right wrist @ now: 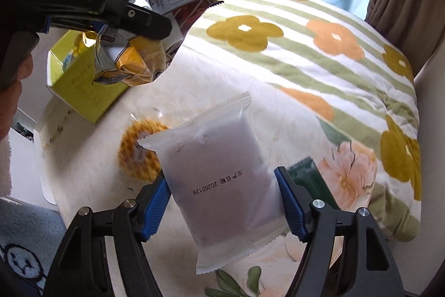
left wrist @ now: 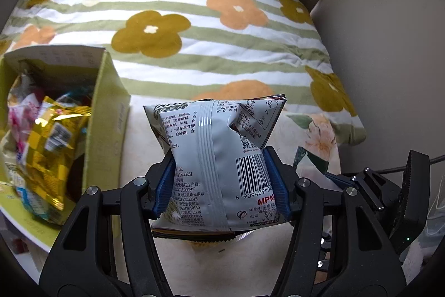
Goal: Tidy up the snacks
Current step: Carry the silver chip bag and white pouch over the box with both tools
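Left gripper [left wrist: 222, 180] is being kept clamped on a silver snack bag [left wrist: 211, 157], the blue pads [left wrist: 162, 185] being pressed into its creased sides; the bag is being held clear of the cream bedsheet [left wrist: 139, 171], barcode side facing the camera. To its left, a yellow-green carton [left wrist: 108, 113] is being used as the container, and several packets, among them a gold foil packet [left wrist: 52, 141], are lying inside it. Behind, a striped flowered quilt [left wrist: 222, 52] is being seen across the bed. Right gripper [right wrist: 222, 202] is being kept closed on a frosted white packet [right wrist: 219, 174] with a printed date, its pads [right wrist: 155, 208] being pressed against both long edges, the packet being held above the sheet. A clear-wrapped waffle biscuit [right wrist: 139, 152] is lying on the sheet just behind that packet. A dark green wrapper [right wrist: 306, 174] is partly hidden beside the right finger.
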Action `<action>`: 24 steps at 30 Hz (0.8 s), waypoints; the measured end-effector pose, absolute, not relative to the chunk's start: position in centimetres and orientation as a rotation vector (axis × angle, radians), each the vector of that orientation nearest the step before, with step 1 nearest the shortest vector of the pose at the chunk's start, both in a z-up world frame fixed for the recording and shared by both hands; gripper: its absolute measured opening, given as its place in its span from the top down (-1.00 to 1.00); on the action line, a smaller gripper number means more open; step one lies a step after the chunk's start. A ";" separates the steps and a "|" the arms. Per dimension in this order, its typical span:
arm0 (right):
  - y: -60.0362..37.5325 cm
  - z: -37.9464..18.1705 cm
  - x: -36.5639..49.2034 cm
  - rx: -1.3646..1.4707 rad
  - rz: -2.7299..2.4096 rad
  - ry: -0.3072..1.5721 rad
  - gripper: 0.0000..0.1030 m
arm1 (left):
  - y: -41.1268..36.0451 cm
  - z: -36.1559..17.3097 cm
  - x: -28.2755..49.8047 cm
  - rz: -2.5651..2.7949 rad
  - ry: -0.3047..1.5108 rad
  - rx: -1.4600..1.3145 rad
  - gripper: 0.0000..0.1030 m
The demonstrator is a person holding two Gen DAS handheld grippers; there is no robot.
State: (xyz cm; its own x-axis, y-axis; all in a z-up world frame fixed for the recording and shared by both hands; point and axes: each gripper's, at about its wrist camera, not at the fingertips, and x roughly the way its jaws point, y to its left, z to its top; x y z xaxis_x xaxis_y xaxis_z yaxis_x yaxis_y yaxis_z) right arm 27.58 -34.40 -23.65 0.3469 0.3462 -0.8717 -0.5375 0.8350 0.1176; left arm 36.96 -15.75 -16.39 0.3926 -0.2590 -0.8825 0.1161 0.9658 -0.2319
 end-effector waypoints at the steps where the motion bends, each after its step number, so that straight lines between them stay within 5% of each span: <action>1: -33.9 -22.9 27.6 -0.209 0.573 1.059 -0.33 | -14.9 -15.5 36.8 -0.229 1.122 -0.148 -0.09; 12: -26.9 -15.5 28.2 -0.156 0.537 0.957 -0.33 | -2.1 -9.9 35.3 -0.145 0.986 -0.206 -0.09; 24: -14.3 -12.0 29.1 -0.058 0.510 0.924 -0.33 | 11.6 -10.7 34.7 -0.110 1.006 -0.175 -0.09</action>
State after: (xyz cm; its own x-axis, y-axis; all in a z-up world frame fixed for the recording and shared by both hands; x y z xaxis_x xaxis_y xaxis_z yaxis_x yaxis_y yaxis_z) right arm 29.13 -14.30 -12.01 0.4931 0.3962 -0.7745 -0.4450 0.8799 0.1668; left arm 34.72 11.57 -10.71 0.5317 -0.1726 -0.8292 0.0112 0.9804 -0.1969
